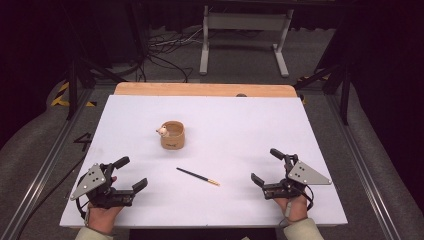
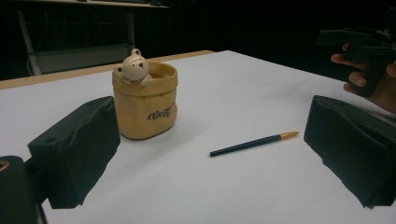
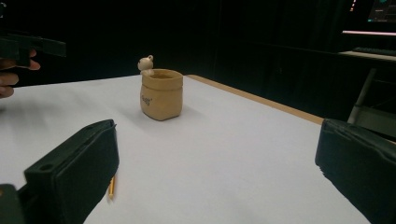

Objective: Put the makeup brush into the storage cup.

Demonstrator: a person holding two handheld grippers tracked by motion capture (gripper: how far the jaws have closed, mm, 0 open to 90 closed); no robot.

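left gripper point(image 1: 134, 175): rests at the near left corner of the table, jaws spread wide with nothing between them; it points toward the middle, likely so the pencil lies ahead of it.
table point(image 1: 240, 120): flat, matte white sheet over a wooden board whose pale edge shows at the far side; the plain surface keeps small things easy to pick out.
pot point(image 1: 173, 134): small tan holder shaped like a soft sack with a rolled rim, dark lettering on its side and a cream bear figure peeking over the rim; it stands upright left of centre, mouth up, probably ready to take the pencil.
pencil point(image 1: 197, 176): thin, dark, straight stick with a golden tip, lying flat between the two grippers, near the pot but apart from it.
right gripper point(image 1: 265, 167): near right edge of the table, black blocky jaws apart and empty, angled inward toward the pencil.
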